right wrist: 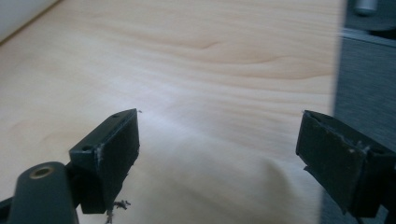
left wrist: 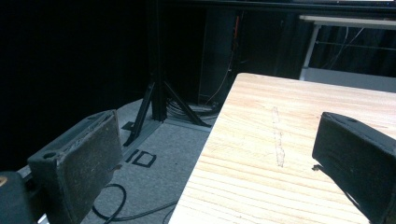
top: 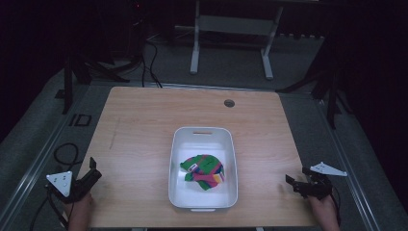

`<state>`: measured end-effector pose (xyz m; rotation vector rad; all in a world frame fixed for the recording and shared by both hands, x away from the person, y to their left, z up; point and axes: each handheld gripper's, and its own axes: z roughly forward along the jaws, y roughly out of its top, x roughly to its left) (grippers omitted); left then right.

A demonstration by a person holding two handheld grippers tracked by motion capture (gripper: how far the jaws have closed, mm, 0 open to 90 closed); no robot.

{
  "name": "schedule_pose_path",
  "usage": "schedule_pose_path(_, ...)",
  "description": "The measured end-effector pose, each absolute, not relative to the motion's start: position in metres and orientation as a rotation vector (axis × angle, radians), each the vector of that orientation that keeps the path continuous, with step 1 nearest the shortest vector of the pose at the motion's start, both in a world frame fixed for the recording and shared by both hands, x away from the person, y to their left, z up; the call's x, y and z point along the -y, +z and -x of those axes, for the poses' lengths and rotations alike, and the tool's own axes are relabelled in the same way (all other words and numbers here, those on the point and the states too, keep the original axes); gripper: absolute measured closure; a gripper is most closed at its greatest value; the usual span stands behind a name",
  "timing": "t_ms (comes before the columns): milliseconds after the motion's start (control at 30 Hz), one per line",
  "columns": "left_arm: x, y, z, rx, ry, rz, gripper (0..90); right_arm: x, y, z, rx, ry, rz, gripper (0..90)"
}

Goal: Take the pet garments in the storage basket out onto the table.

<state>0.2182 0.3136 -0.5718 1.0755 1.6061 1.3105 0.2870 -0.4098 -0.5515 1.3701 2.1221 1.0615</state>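
A white plastic bin [top: 203, 201] stands near the front middle of the wooden table [top: 144, 125]. Inside it lies a crumpled cloth [top: 204, 171] in green, pink, yellow and dark stripes. My left gripper [top: 92, 170] hovers at the table's front left edge, open and empty; in the left gripper view [left wrist: 219, 154] its jaws straddle the table's left edge. My right gripper [top: 294, 180] rests at the front right edge, pointing toward the bin, open with nothing between its jaws [right wrist: 219, 154]. Both are well apart from the bin.
A round cable hole [top: 229, 103] sits in the table's far side. Black cables [top: 65, 151] lie on the grey floor to the left, near black stand legs [left wrist: 161, 105]. A white frame [top: 231, 38] stands beyond the table.
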Motion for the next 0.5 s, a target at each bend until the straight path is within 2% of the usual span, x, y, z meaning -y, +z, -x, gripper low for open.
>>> schedule_pose_path(267,-0.314,-0.572,-0.218,-1.605,1.301,-1.073,1.9,0.406,-0.551,-0.283,-2.349,1.145,-1.102,13.9)
schedule_pose_path(500,-0.314,-0.572,-0.218,-1.604,1.304,-1.075,1.8,0.388,-0.548,-0.285,-2.541,1.184,-1.031,14.1)
